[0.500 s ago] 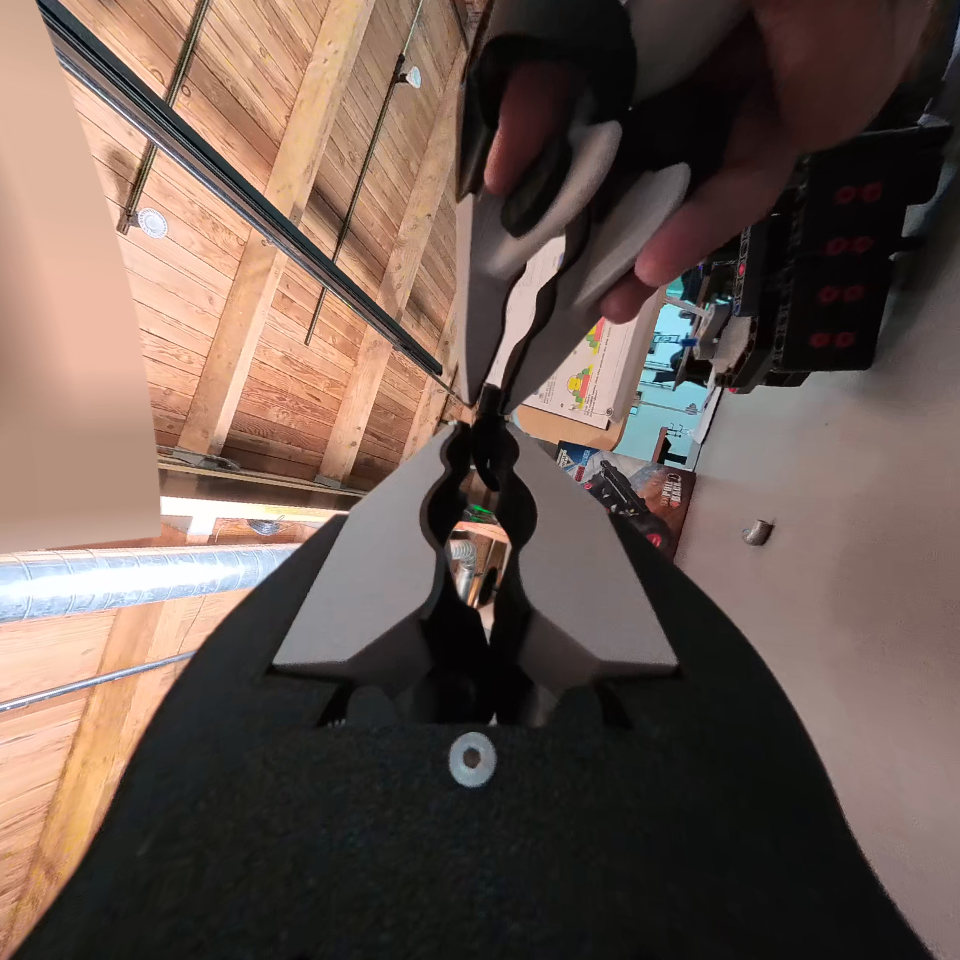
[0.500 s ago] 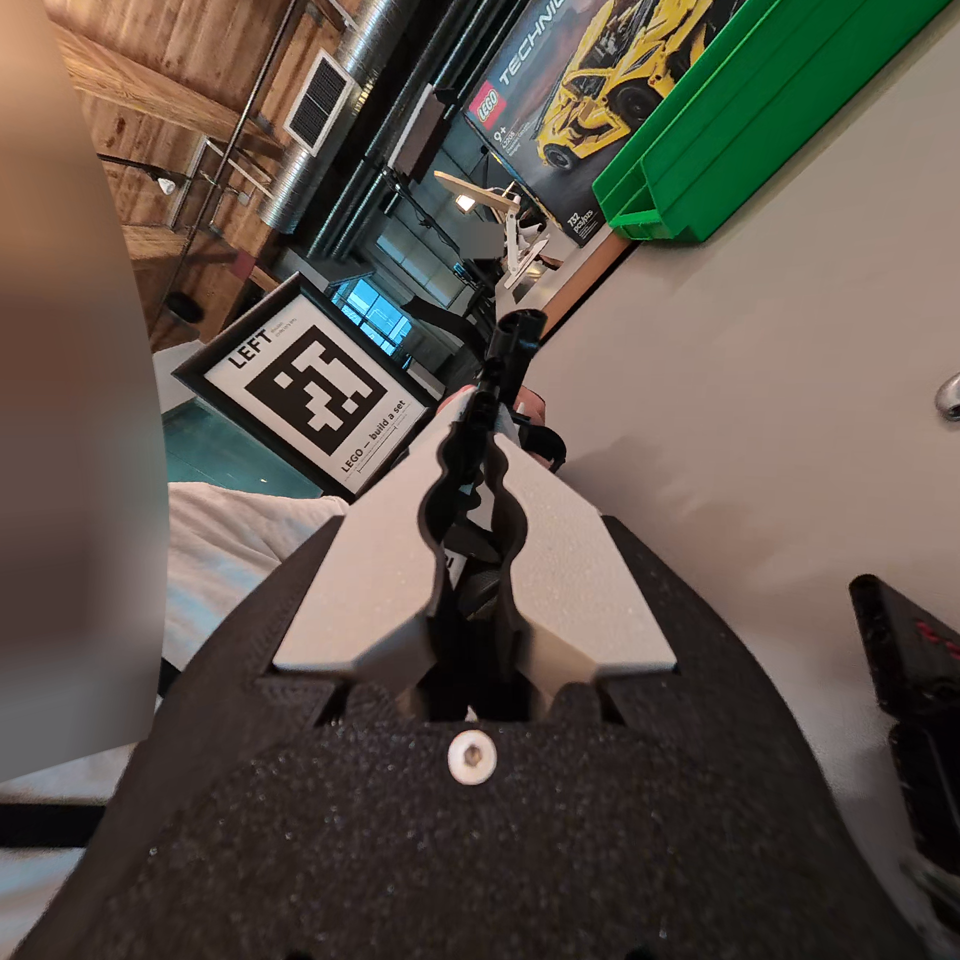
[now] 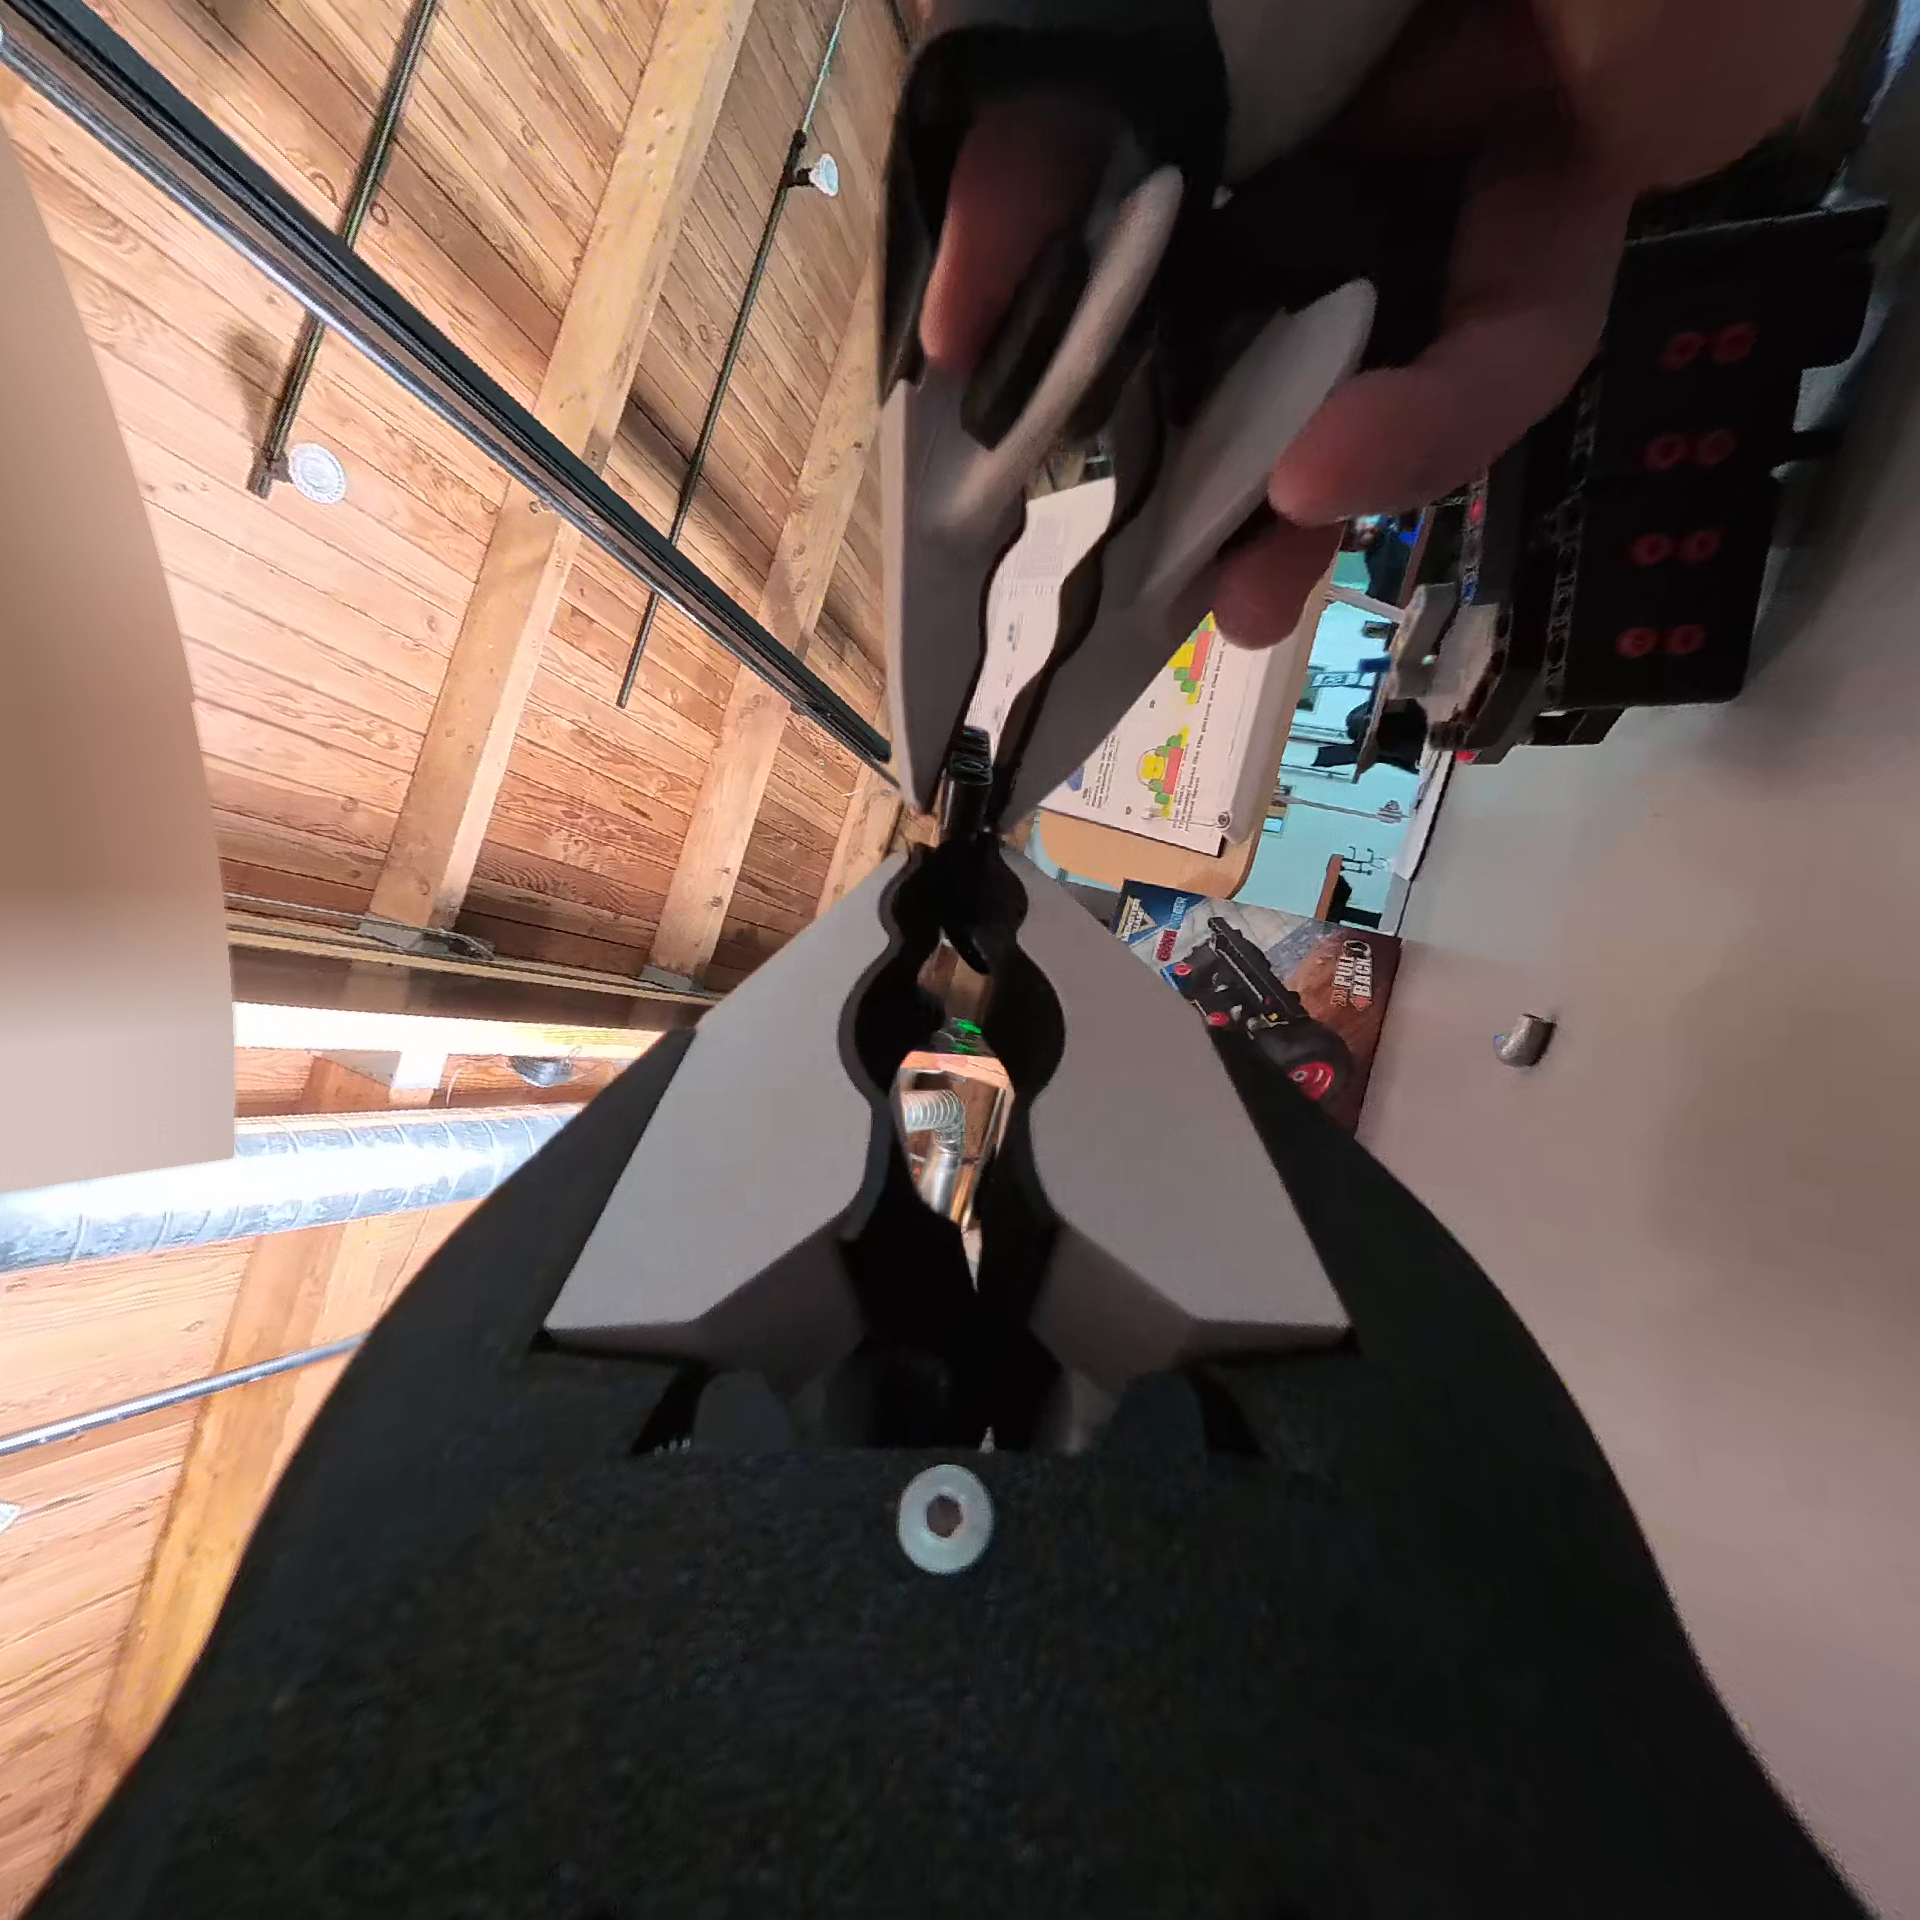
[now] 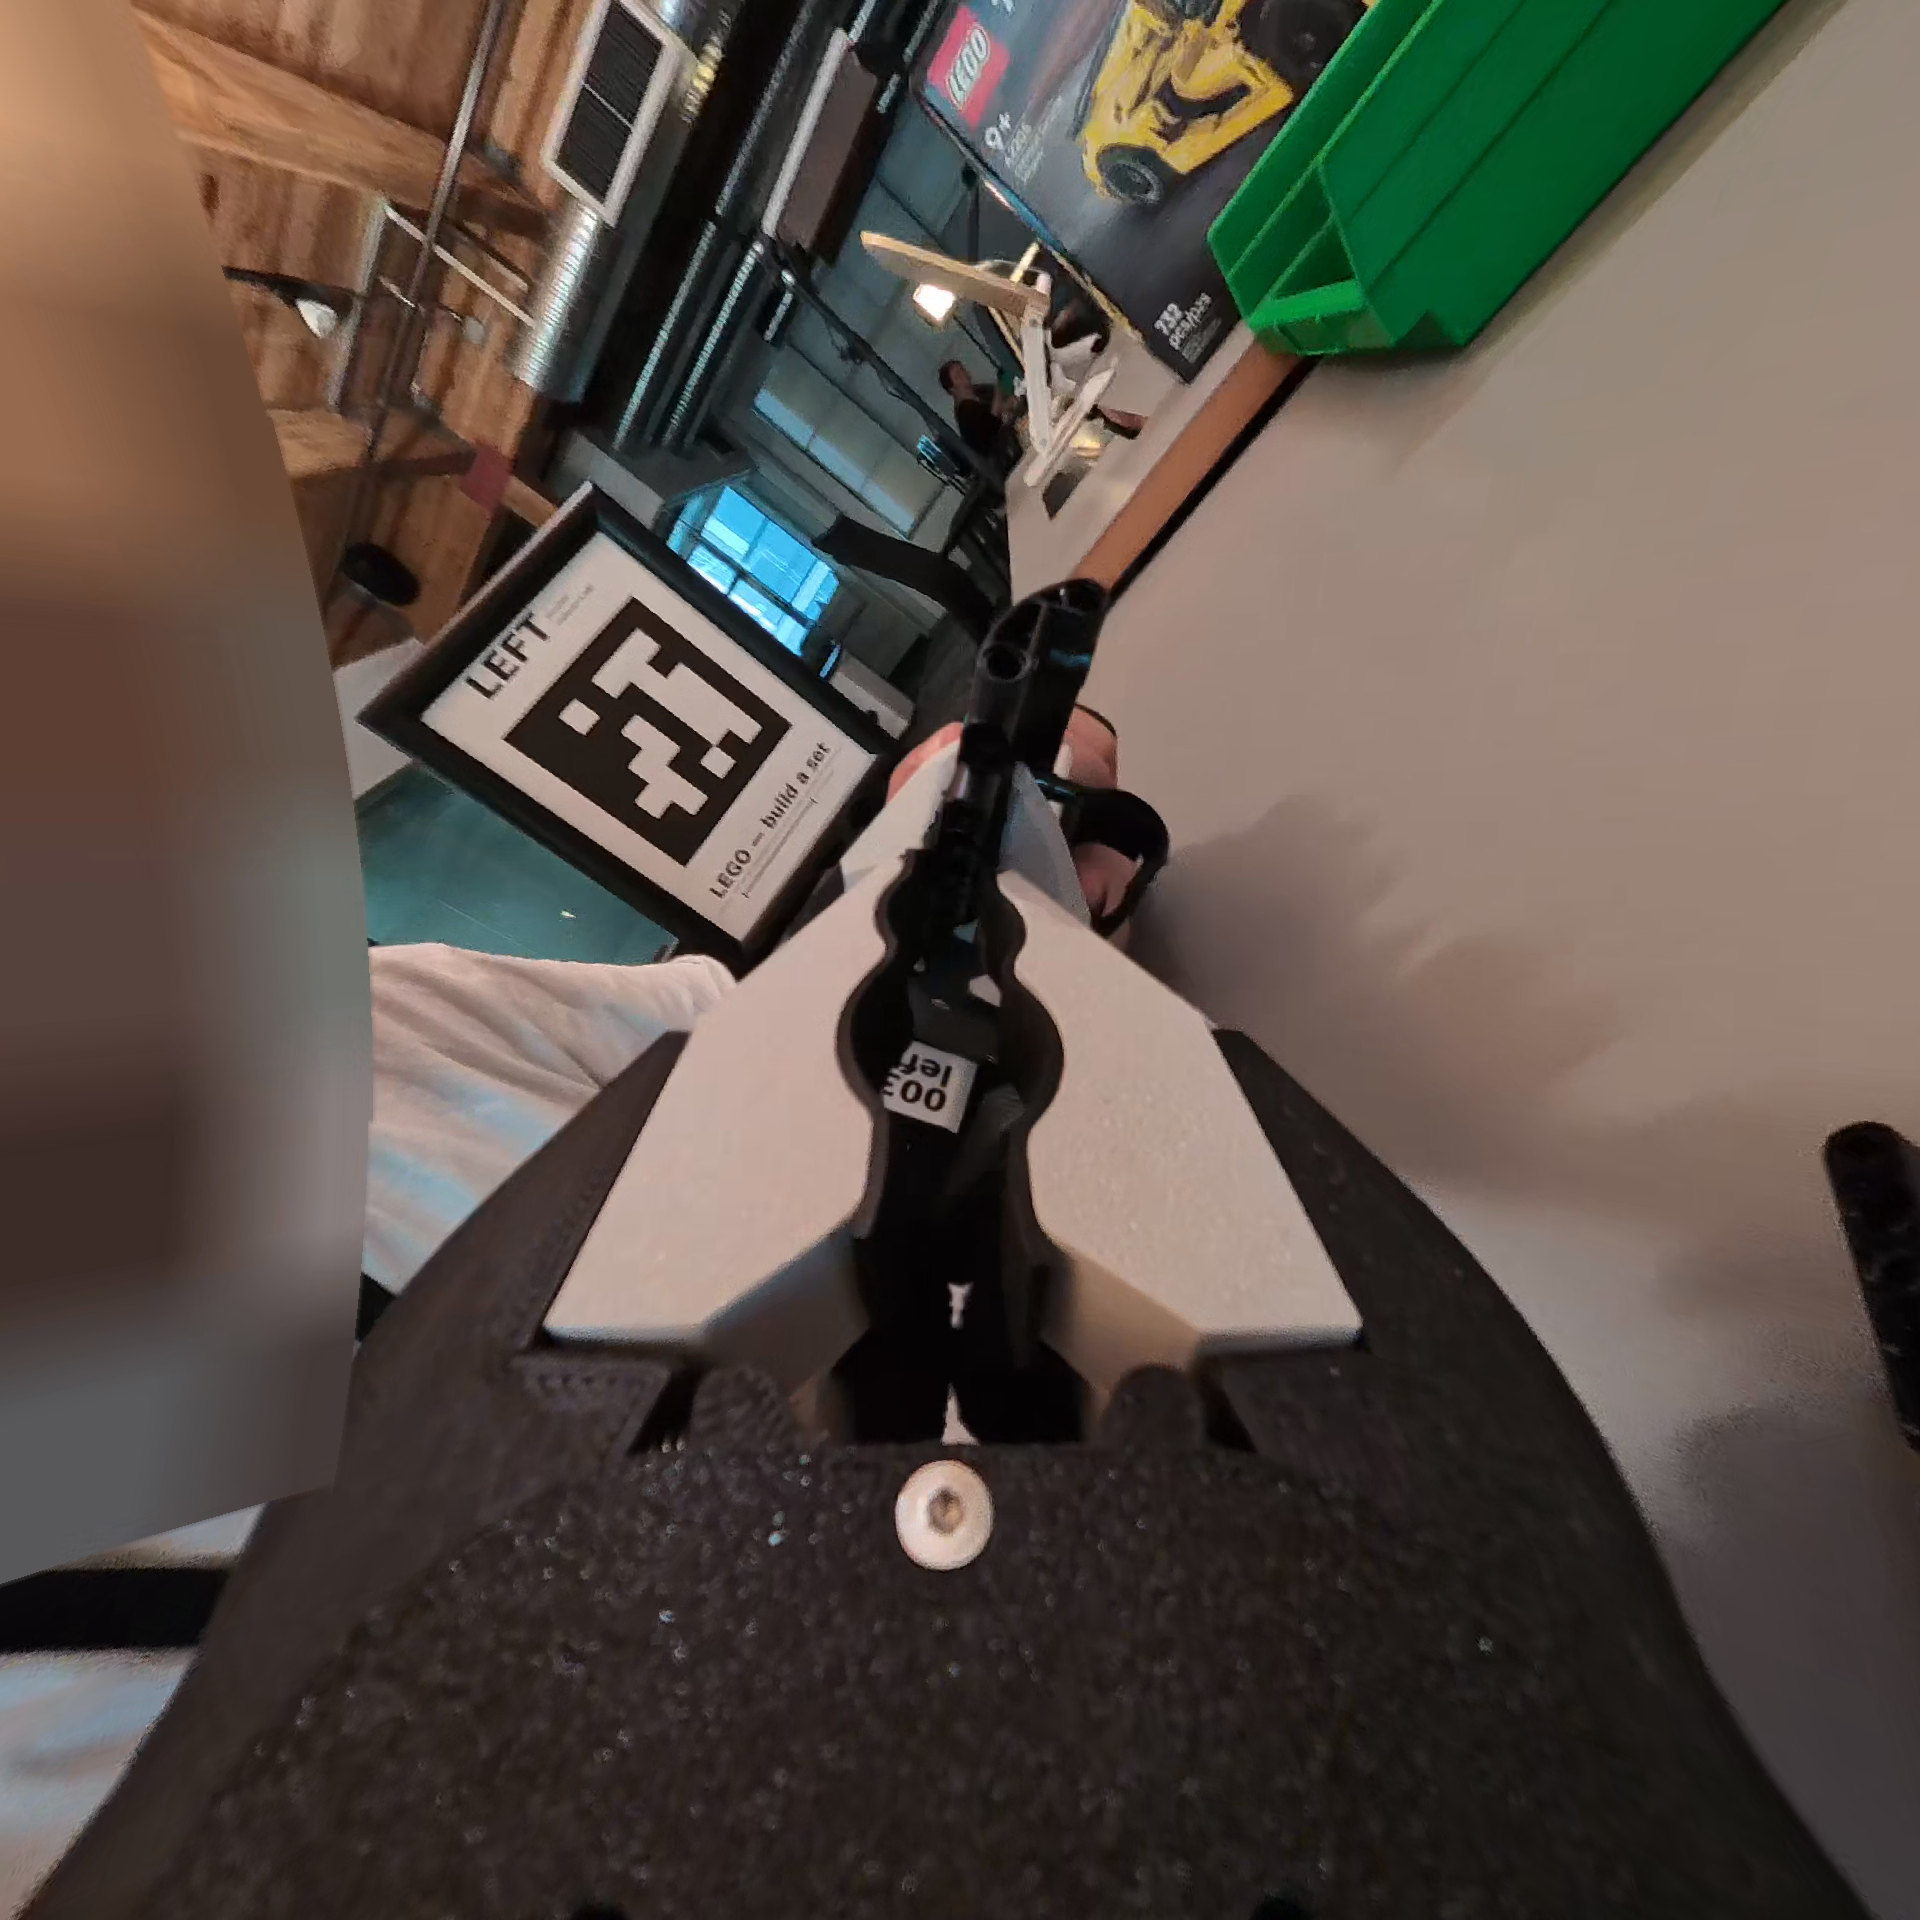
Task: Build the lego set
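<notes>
In the left wrist view my left gripper (image 3: 961, 868) is shut on a small black Technic part (image 3: 971, 795) at its tips. My right gripper (image 3: 961, 774), held by a hand (image 3: 1403, 436), comes in from above, tip to tip with it, and pinches the same black part. In the right wrist view my right gripper (image 4: 956, 883) is shut on the black beam (image 4: 1039, 634), whose holed end sticks out past the tips. The left gripper (image 4: 987, 800) and the hand holding it sit just beyond. Both are held above the grey table (image 4: 1558, 727).
A black Technic assembly with red pins (image 3: 1683, 468) stands on the table, with a small grey piece (image 3: 1522, 1039) and a toy box (image 3: 1278, 997) nearby. A green bin (image 4: 1455, 208), a yellow-car box (image 4: 1122, 135), a framed marker sign (image 4: 644, 727) and a black part (image 4: 1881, 1268) are in view. My left and right fingertips are right by each other.
Almost nothing has changed. Both grippers stay tip to tip on the black part; the views have shifted only slightly.
</notes>
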A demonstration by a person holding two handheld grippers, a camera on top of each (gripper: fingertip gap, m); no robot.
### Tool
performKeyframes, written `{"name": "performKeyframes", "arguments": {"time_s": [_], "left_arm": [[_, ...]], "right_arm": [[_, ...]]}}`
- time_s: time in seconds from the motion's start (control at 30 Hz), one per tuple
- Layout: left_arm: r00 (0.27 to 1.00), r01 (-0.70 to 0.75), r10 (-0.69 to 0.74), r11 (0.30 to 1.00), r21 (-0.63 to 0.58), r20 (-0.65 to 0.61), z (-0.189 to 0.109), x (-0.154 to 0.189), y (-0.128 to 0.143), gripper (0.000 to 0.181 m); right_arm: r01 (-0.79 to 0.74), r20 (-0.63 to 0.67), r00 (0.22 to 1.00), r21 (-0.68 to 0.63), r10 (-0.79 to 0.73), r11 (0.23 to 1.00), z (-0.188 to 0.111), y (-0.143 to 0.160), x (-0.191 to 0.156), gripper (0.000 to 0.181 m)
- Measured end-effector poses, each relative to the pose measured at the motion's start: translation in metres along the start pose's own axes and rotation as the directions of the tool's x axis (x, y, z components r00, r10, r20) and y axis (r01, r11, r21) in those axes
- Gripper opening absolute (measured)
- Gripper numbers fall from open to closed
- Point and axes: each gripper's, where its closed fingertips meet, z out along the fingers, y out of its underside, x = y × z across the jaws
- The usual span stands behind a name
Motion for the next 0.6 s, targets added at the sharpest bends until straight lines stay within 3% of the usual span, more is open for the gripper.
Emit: {"name": "performKeyframes", "arguments": {"time_s": [0.6], "left_arm": [[0.997, 0.026, -0.024, 0.999, 0.026, -0.073, -0.0036, 0.0098, -0.0009, 0.005]], "right_arm": [[0.007, -0.019, 1.0, -0.032, -0.007, 0.999, -0.0033, 0.0105, 0.0066, 0.007]]}}
